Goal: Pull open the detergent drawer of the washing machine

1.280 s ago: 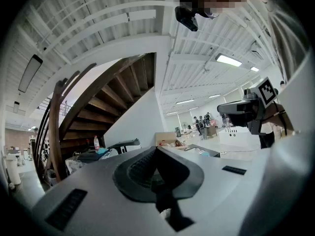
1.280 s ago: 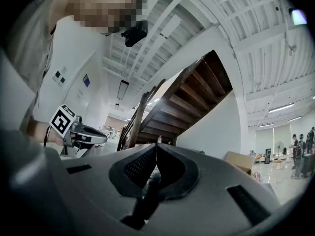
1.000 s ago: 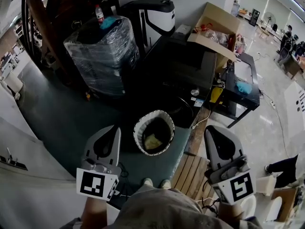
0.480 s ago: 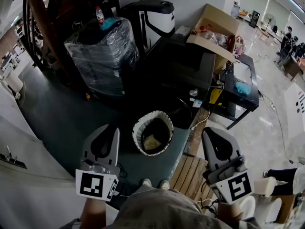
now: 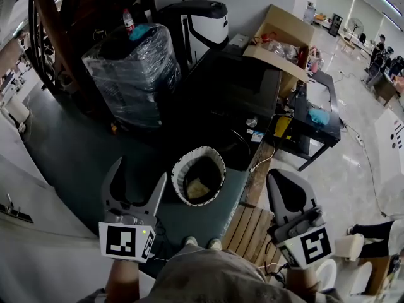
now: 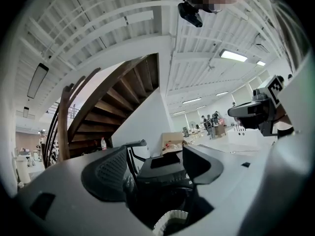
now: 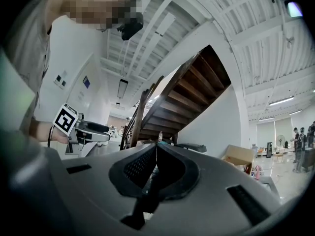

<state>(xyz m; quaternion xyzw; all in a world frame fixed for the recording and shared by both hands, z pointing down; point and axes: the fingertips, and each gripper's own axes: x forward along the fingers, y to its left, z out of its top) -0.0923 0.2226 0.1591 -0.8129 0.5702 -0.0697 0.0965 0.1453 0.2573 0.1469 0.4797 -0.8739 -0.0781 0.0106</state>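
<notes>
A black boxy machine [image 5: 237,96] stands across the floor ahead of me; I cannot make out a detergent drawer on it. My left gripper [image 5: 140,172] is held low at the lower left, well short of the machine. Its jaws have just been opening and now stand wide apart with nothing between them. In the left gripper view the left gripper [image 6: 155,168] frames the black machine [image 6: 165,166] far off. My right gripper [image 5: 281,177] is at the lower right, shut and empty; the right gripper view shows the right gripper [image 7: 156,149] with its pads together.
A white-lined waste bin [image 5: 199,175] sits on the floor between the grippers and the machine. A plastic-wrapped bundle [image 5: 129,68] and a black-and-white appliance [image 5: 202,21] stand behind. An open cardboard box [image 5: 284,33] rests at the right. A wooden pallet [image 5: 252,229] lies by my feet.
The left gripper's jaws went from shut to wide open. The right gripper stayed shut and slipped slightly lower in the view.
</notes>
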